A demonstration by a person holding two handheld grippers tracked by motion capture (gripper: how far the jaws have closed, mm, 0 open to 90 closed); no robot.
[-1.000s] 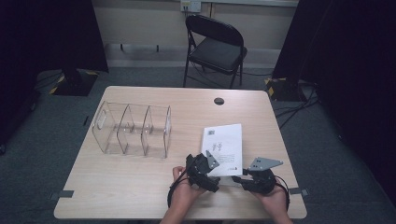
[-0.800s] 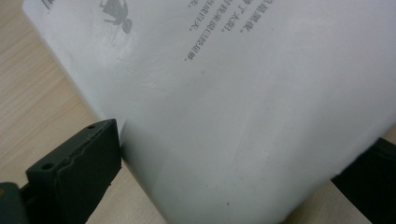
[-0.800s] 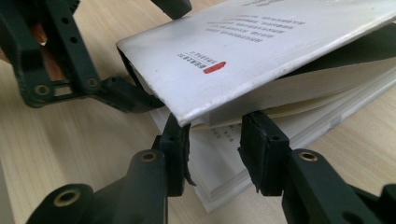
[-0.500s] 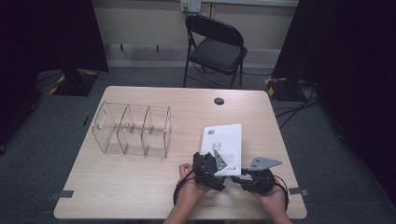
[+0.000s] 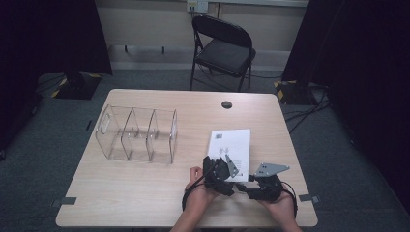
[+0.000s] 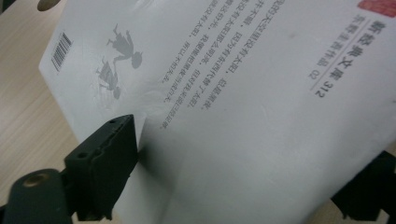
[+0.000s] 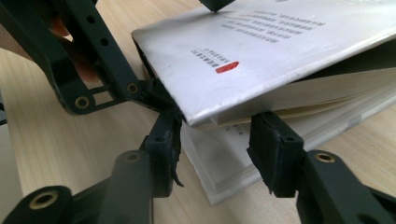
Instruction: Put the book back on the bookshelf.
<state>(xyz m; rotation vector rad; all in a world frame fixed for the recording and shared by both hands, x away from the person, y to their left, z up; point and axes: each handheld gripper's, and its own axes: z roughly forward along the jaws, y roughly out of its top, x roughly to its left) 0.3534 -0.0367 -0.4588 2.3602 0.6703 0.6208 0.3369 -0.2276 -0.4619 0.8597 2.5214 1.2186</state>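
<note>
A white book (image 5: 233,144) lies back cover up, barcode at the far end, on the right half of the wooden table (image 5: 145,193). My left gripper (image 5: 226,166) sits at the book's near left corner. Its jaws have just been closing and now pinch the cover (image 6: 243,93) with a wad of pages, holding them raised off the rest. My right gripper (image 5: 243,186) is at the near edge beside it. Its jaws (image 7: 217,140) have just been opening and stand open, either side of the lower pages' corner, with gaps at both pads.
A clear acrylic organiser (image 5: 138,133) with three compartments stands on the table's left half. A small black disc (image 5: 226,104) sits near the far edge. A black folding chair (image 5: 222,48) stands beyond the table. Dark curtains hang at both sides.
My left gripper has shifted right onto the book's near corner and taken hold of the cover. The right hand has stayed in place.
</note>
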